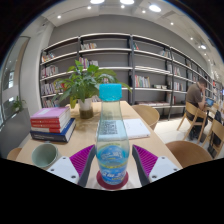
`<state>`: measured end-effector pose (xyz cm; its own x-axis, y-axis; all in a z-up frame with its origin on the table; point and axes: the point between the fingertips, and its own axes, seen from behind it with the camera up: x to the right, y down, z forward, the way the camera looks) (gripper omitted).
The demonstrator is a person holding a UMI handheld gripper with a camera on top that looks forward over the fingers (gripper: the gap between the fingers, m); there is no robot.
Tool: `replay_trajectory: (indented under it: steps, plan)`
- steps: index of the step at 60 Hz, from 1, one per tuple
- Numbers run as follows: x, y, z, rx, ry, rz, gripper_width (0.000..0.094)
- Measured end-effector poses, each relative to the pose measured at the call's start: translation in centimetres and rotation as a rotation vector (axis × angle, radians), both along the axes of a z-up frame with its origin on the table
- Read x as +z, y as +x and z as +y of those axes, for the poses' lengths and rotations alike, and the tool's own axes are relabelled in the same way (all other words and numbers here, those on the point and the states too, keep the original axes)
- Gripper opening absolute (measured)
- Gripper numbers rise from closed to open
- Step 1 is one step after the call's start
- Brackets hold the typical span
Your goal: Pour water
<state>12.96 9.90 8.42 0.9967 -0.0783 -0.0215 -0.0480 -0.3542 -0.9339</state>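
The gripper (112,165) has its two fingers, each with a magenta pad (82,158), closed against the sides of a clear plastic water bottle (112,140), which stands upright between them with a blue cap and a bluish label band. The bottle fills the space straight ahead of the fingers and hides part of the table behind it. Just beyond and left of the left finger sits one round green bowl (44,154). Farther off on that side lies one stack of books (51,124), the top ones red, several volumes high though the exact count cannot be told. Beyond the bottle and slightly left stands one leafy green plant (84,82) in a pot, and to the right of the bottle rests one flat white sheet or booklet (134,127). All of it sits on a light wooden table (92,134) stretching away from the fingers. Wooden chairs (186,152) stand off to the right, and long bookshelves (110,62) line the far wall under bright ceiling lights.
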Motion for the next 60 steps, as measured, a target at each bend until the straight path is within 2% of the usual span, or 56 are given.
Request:
replay_trajectory:
  steps: [6, 18, 23, 28, 42, 60]
  plan:
    - [-1.1, -0.3, -3.7, -0.013, -0.058, 0.011, 0.0806]
    - [-3.4, -2.9, -17.2, -0.025, -0.198, -0.012, 0.0819]
    - [-3.4, -5.6, -23.1, -0.013, -0.270, -0.003, 0.0820]
    - [-2.2, -9.0, -27.5, 0.023, -0.301, 0.026, 0.0825]
    - [5.9, -16.5, -33.8, 0.128, -0.283, 0.019, 0.0835]
    - [15.0, -18.2, -34.9, 0.107, -0.162, -0.009, 0.0837]
